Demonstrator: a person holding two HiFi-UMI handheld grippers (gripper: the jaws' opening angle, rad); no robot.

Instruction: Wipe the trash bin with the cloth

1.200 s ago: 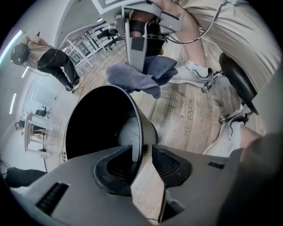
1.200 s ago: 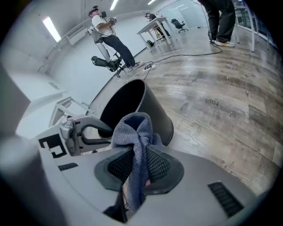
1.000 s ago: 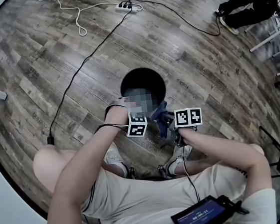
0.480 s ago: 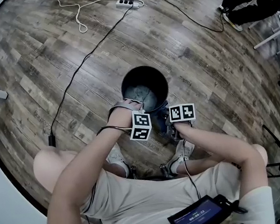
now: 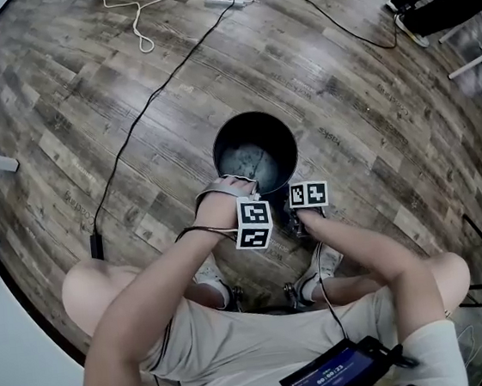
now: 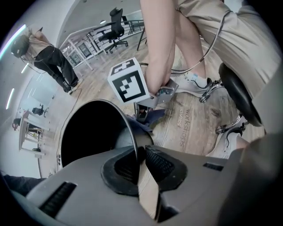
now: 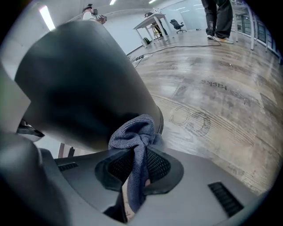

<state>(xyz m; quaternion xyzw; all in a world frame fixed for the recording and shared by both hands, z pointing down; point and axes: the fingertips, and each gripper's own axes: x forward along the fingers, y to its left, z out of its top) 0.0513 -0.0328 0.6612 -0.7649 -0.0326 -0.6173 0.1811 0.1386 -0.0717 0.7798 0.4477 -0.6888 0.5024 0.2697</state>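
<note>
Clamping is done: left gripper [image 6: 140, 152] jaws have just closed on the trash bin [image 5: 252, 135] rim, pinning it on the floor [image 5: 125, 88]. Right gripper [image 7: 139, 163] has dropped beside the bin's outer wall, jaws clenched on the cloth [image 7: 135, 132]. Wiping looks ready to start.

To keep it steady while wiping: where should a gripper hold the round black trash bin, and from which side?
Take the round black trash bin by its thin top rim, from above, one jaw inside, one outside: the wall is thin and upright, the body too wide. The left gripper is shut there.
</note>
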